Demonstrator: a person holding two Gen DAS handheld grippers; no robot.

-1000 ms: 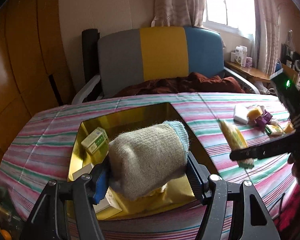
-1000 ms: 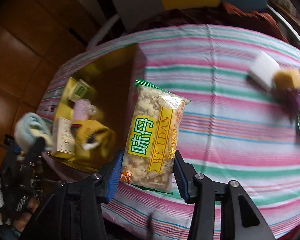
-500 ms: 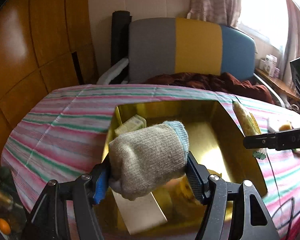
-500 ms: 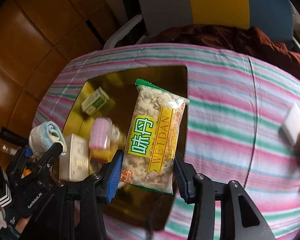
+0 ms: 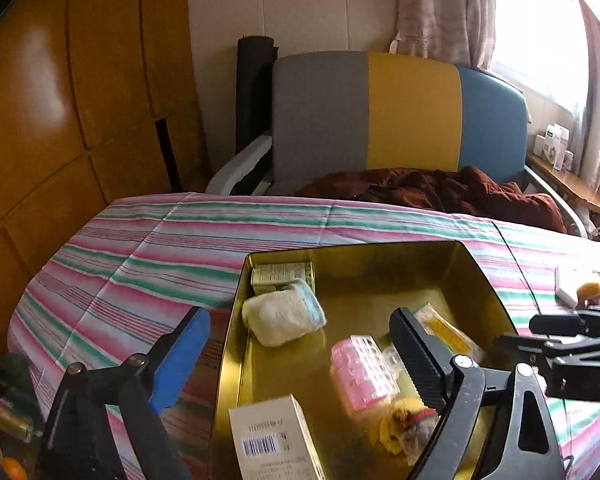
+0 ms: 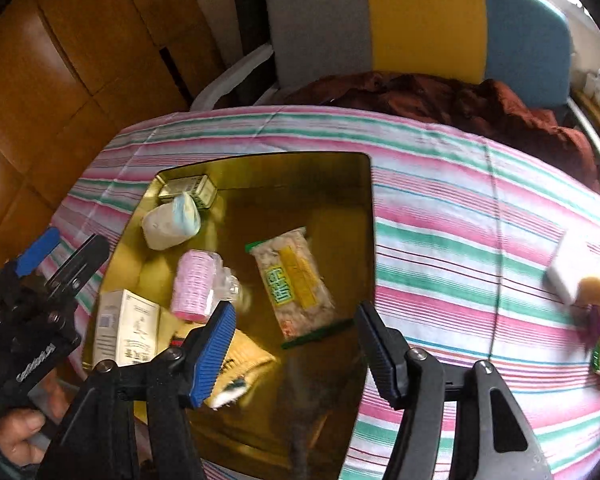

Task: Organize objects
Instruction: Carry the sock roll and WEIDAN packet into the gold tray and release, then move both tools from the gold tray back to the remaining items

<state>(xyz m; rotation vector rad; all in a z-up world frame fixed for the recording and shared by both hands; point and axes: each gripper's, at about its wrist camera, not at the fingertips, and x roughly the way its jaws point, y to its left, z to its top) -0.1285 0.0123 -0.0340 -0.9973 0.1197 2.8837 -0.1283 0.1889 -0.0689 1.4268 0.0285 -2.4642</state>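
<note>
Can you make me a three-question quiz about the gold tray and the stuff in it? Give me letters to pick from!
1. Where is the snack bag?
A. on the chair
B. in the gold tray
C. on the striped cloth

2. What colour is the roll next to the snack bag?
A. pink
B. black
C. blue

3. What is the right gripper doing?
A. squeezing the snack bag
B. open, holding nothing
C. squeezing the sock

Answers:
1 B: the bag lies flat on the tray's floor.
2 A: the roll is pink.
3 B: its fingers have just been opening and stand apart above the bag, nothing between them.
</note>
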